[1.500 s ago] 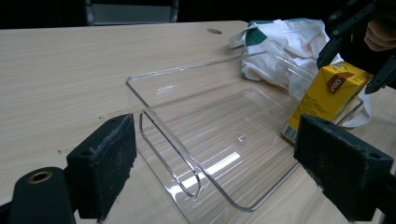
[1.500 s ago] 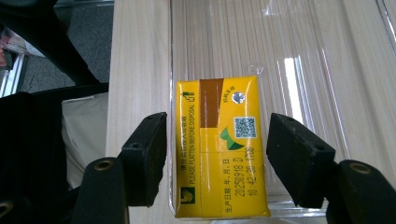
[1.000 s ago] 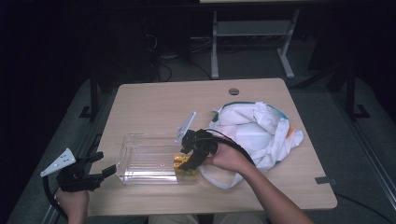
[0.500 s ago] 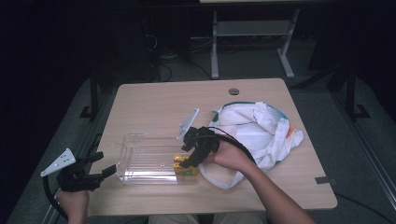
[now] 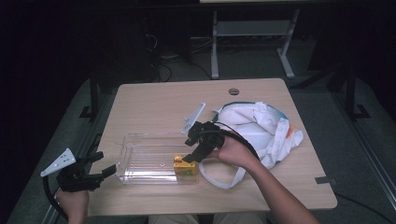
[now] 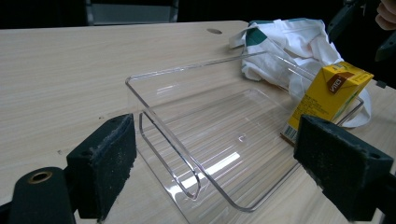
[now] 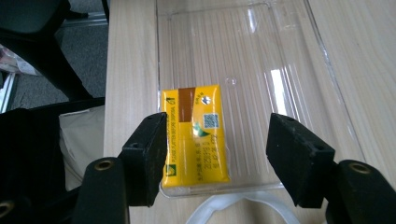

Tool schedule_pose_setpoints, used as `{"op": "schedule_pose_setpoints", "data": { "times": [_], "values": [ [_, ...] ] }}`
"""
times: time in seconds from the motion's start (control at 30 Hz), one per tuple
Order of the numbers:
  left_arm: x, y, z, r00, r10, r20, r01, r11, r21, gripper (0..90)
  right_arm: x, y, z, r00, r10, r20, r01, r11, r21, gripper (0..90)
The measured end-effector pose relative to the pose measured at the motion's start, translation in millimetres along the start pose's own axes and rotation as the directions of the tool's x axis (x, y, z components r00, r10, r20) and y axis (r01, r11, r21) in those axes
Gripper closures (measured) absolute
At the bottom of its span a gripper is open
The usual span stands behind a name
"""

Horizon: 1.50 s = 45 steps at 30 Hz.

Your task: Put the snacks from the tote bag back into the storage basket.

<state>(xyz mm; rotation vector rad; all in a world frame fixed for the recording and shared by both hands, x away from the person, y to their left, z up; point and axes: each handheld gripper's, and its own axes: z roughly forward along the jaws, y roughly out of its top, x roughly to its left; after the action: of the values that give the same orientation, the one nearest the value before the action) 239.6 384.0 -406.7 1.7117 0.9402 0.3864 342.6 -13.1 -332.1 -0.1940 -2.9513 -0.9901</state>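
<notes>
Right claw (image 7: 217, 158) open over yellow carton (image 7: 196, 135) in tray (image 7: 299, 56).

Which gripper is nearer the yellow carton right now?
Right. The right gripper is directly over the yellow carton in the clear tray, jaws open with a gap on one side. The left gripper sits off the tray's opposite end, jaws open.

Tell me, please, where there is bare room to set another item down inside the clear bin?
Most of the clear bin floor is bare, from the yellow drink carton to the handle end. It is crowded at the carton's corner, where the right gripper hovers.
</notes>
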Motion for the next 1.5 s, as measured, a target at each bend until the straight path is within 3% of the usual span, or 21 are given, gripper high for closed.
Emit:
{"op": "schedule_pose_setpoints", "data": {
  "times": [1.5],
  "values": [
    [-0.2,-0.3,-0.4,1.0,-0.006,-0.003,0.006,1.0,-0.002,12.7,-15.2,-27.7,-35.1,0.9932,0.094,0.068,-0.092,0.995,-0.033,37.5]
  ]
}}
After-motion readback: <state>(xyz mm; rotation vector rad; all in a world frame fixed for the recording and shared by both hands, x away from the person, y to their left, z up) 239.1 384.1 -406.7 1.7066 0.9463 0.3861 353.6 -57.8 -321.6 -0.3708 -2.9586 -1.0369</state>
